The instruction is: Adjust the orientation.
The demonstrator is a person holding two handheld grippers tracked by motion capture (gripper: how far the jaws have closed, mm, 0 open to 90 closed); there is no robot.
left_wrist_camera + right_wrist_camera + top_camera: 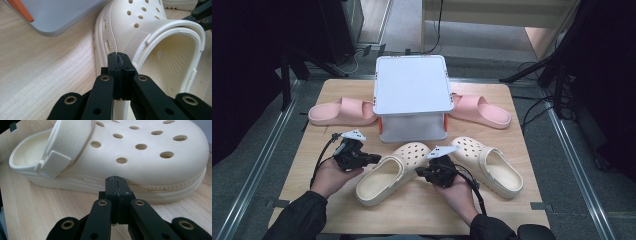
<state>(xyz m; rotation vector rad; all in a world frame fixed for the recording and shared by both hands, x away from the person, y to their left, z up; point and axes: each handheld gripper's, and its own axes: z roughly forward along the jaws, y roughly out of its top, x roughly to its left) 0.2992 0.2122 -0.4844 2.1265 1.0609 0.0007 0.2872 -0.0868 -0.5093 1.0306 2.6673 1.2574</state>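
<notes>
**A:** Where were the clogs?

**B:** Two cream clogs lay near the table's [337, 90] front edge. The left clog [389, 180] sat between both tools; the right clog [492, 167] lay just beside it.

**A:** And the tools?

**B:** The left gripper [374, 158] and right gripper [421, 172] each had jaws pressed together, pinching nothing, tips at the left clog's sides.

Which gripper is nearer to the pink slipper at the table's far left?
Left. The left gripper sits just below that pink slipper; the right gripper is farther, between the two cream clogs.
</notes>
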